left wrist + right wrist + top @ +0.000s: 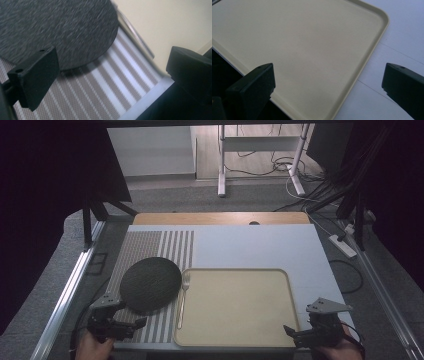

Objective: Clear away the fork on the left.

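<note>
While nothing is being gripped yet, the work seems to be only starting. The table is carrying a beige tray at the near middle, bare inside. A striped mat is lying to the tray's left, and a dark round mat is resting on it, close to the tray's left rim. A fork is lying along that rim, between the round mat and the tray. The left gripper is hovering just off the round mat's near edge, jaws spread and empty. The right gripper is waiting over the tray's near right corner, jaws also spread wide. Laying the place, I judge, is all still ahead.
</note>
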